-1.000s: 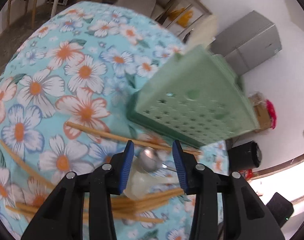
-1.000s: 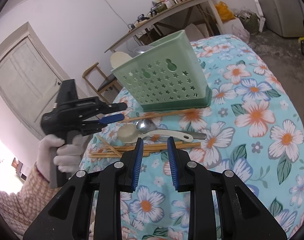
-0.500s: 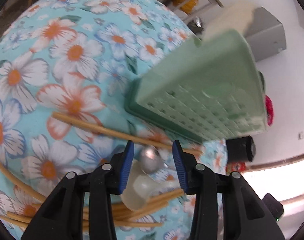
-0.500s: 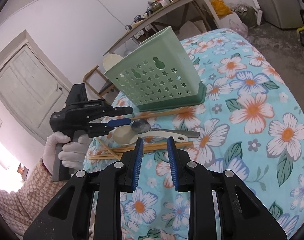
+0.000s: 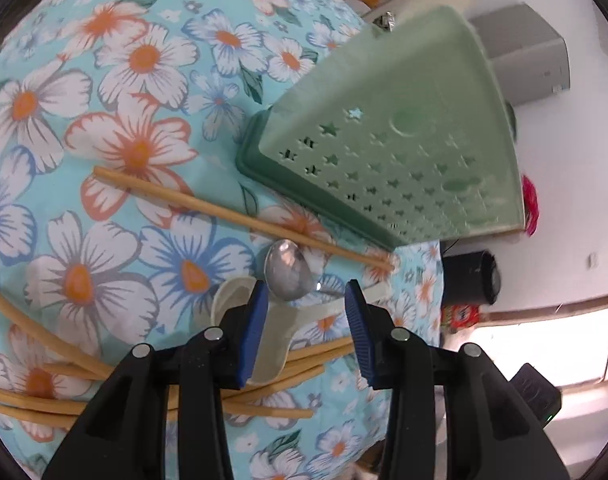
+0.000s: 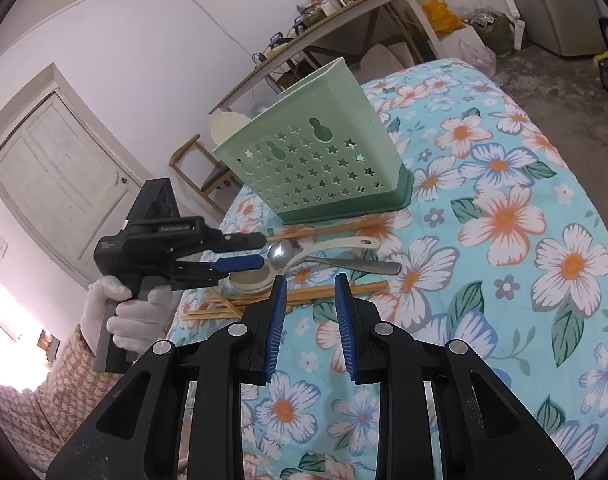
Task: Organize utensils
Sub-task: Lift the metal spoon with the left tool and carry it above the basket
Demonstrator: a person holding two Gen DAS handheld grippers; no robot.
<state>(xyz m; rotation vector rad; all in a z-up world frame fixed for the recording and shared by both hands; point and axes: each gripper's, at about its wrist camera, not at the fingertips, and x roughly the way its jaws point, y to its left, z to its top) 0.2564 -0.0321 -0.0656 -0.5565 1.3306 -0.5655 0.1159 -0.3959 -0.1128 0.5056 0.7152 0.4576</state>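
Note:
Two spoons lie crossed on the flowered tablecloth: a metal spoon (image 5: 287, 276) (image 6: 281, 254) and a cream plastic spoon (image 5: 273, 330) (image 6: 344, 244). Wooden chopsticks (image 5: 223, 212) (image 6: 328, 290) are scattered around them. A pale green perforated utensil holder (image 5: 396, 152) (image 6: 316, 164) stands just behind. My left gripper (image 5: 307, 292) (image 6: 259, 250) is open and tilts down just above the spoon bowls, with nothing pressed between its pads. My right gripper (image 6: 311, 284) hovers open over the near chopsticks and holds nothing.
The round table (image 6: 544, 200) wears a turquoise cloth with large flowers. A gloved hand (image 6: 131, 312) with a checked sleeve holds the left gripper. A wooden chair (image 6: 191, 164), a door (image 6: 59, 172) and a cluttered shelf (image 6: 344, 4) stand beyond the table.
The left gripper has tipped further downward and drawn closer to the spoon bowls. The right gripper has hardly moved. Neither opening has changed.

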